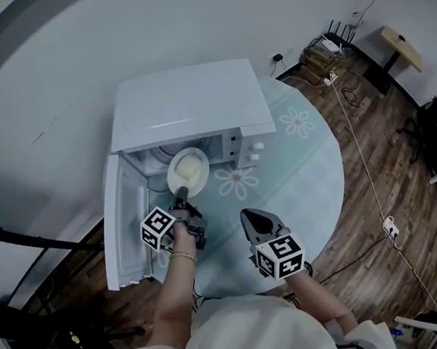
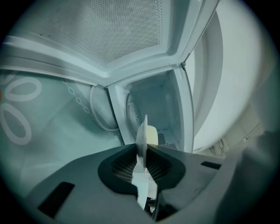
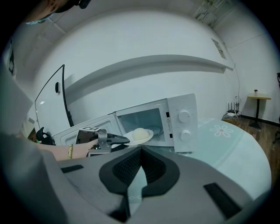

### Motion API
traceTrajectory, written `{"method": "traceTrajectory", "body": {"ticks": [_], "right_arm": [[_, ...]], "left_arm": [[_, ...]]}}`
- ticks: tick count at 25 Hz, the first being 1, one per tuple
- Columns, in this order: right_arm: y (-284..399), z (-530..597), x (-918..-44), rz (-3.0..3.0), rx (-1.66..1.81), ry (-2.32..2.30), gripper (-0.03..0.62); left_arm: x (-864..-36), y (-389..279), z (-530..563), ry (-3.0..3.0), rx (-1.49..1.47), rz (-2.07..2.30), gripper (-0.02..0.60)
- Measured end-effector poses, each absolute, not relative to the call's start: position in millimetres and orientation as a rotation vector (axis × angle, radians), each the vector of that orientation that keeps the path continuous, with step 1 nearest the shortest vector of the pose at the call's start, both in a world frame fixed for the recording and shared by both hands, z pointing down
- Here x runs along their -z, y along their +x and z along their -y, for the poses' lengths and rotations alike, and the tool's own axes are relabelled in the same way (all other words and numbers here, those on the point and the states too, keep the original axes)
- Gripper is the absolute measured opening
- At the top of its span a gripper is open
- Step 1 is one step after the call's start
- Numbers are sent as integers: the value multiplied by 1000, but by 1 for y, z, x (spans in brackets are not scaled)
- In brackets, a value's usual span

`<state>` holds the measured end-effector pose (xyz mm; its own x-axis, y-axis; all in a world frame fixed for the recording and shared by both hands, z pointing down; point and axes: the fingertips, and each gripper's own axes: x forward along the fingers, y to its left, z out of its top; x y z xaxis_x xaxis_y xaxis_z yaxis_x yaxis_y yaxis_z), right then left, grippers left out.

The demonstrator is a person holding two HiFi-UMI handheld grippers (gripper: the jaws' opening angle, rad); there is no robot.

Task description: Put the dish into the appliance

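- White round plate carrying a pale mound hangs at the mouth of the open white microwave, by the far left edge of the round flowered table. I'd keep it level and slide it well inside.
- It looks shallow, thin-rimmed and smooth.
- My left gripper pinches its near rim; my right gripper is closed and empty.

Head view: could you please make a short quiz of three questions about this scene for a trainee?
1. True or false: the door of the white box-shaped microwave oven is shut.
2. The left hand-held gripper grips: A) a glass cup; B) the round white plate of pale food; C) nothing.
3. What is between the jaws of the right hand-held gripper?
Key: 1 false; 2 B; 3 nothing.
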<state>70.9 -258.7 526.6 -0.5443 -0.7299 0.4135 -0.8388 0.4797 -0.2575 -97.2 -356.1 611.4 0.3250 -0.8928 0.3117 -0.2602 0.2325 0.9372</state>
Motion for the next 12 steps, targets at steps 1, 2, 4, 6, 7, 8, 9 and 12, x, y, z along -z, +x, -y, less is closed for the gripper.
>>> {"method": "traceTrajectory", "body": {"ticks": [1,2,4,6,7,8,9,12], "right_arm": [[70,260,-529,2478,-642,1339,5],[69,261,-531,2475,-646,1336,5],[68,264,-534,2473,-653,1330,5],[66,266,-536,2473,-656,1323,5],[65,268,-536,2473,-657,1319,5],[64,269,-537,2474,-658,1317,5],[63,270,-538,2473,-660,1315,5],[61,272,-540,2470,-665,1309,5]], "left_arm": [[-614,-98,360,1293,626,1200,51],[-616,-100,364,1288,629,1201,51],[-620,-102,372,1280,630,1206,51],[-625,-105,378,1267,629,1211,51],[-628,-106,381,1257,629,1214,51],[-631,-108,383,1247,631,1216,51],[-633,-110,385,1235,635,1217,51],[-640,-115,391,1218,648,1221,51]]}}
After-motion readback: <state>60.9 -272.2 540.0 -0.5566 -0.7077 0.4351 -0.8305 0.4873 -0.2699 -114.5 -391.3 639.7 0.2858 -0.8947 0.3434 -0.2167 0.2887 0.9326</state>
